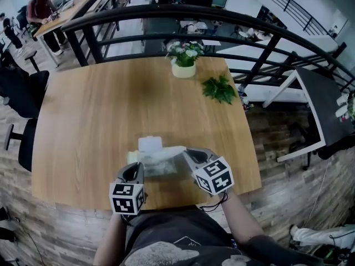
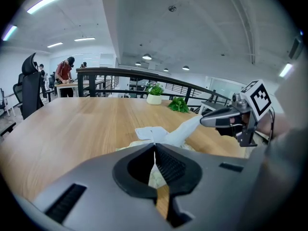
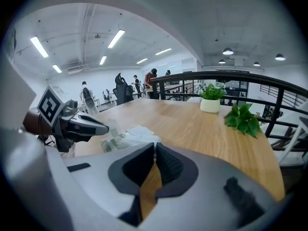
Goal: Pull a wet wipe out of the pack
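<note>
The wet wipe pack (image 1: 160, 165) lies near the table's front edge, its white lid (image 1: 150, 143) flipped open. My left gripper (image 1: 135, 169) is shut on the pack's near left edge; a thin white strip shows between its jaws (image 2: 155, 153). A white wipe (image 2: 185, 129) stretches from the pack's opening up to the tip of my right gripper (image 2: 203, 121), which is shut on it. In the right gripper view the wipe (image 3: 139, 134) bunches just beyond the shut jaws (image 3: 155, 150), and the left gripper (image 3: 106, 128) pinches the pack (image 3: 115, 139).
A white pot of flowers (image 1: 184, 60) and a green leafy sprig (image 1: 219, 88) sit at the table's far side. A black railing (image 1: 222, 15) curves behind the table. Black chairs (image 1: 25, 143) stand to the left, and people work at a distant table (image 1: 41, 7).
</note>
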### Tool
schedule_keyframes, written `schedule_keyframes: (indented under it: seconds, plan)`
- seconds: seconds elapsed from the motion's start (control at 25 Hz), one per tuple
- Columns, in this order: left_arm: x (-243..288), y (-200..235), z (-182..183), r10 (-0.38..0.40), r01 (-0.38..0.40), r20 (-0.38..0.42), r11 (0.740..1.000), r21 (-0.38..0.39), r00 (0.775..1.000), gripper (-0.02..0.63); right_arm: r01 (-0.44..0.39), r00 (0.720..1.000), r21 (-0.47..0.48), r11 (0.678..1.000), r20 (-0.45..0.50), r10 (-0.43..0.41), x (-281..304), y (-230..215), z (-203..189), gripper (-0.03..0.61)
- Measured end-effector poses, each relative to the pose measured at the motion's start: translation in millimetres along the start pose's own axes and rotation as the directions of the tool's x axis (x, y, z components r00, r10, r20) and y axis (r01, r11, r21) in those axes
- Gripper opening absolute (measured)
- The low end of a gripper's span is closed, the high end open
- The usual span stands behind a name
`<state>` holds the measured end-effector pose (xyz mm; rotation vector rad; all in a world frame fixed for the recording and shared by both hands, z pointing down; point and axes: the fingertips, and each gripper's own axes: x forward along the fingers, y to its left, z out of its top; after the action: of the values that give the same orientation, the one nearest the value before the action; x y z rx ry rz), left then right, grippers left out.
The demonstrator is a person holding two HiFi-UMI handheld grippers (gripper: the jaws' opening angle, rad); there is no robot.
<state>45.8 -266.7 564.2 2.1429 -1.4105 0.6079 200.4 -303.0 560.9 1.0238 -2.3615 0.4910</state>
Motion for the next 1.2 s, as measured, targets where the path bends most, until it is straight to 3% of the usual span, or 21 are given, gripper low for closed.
schedule_keyframes:
  seconds: [0.48, 0.88, 1.2]
  plan:
    - [-17, -32, 9, -0.086, 0.084, 0.041, 0.995, 0.047, 0.995, 0.018, 0.079, 0.991, 0.003, 0.997, 0.108, -0.078, -31, -3, 33, 0.032]
    - [-64, 4, 24, -0.113, 0.109, 0.126, 0.993, 0.034, 0.986, 0.018, 0.226, 0.953, 0.074, 0.971, 0.191, -0.236, -59, 13, 50, 0.032]
    - [-105, 34, 29, -0.123, 0.123, 0.179, 0.992, 0.010, 0.976, 0.018, 0.284, 0.915, 0.096, 0.954, 0.269, -0.299, -81, 49, 64, 0.032]
